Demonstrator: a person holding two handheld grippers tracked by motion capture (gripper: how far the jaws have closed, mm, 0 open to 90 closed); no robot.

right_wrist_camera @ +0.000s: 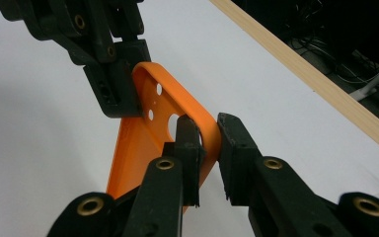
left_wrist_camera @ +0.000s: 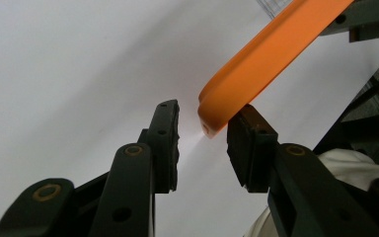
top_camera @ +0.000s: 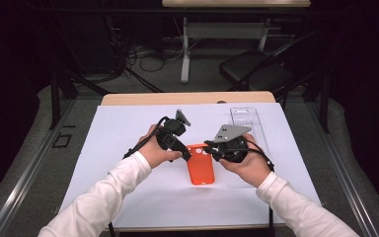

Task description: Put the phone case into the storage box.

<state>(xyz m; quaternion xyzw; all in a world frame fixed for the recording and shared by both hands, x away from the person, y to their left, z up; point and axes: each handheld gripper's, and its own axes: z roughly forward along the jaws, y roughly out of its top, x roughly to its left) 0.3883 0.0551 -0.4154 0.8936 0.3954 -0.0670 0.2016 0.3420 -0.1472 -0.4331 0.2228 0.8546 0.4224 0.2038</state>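
A white sheet (top_camera: 128, 148) covers the tabletop (top_camera: 187, 98), whose wooden far edge stays bare. A clear plastic case (top_camera: 246, 121) lies near the sheet's far right corner. Beyond stand a black chair (top_camera: 256, 71) and floor cables (top_camera: 148, 57).

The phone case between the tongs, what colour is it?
Bright orange. The phone case shows best in the right gripper view, plain with small round holes.
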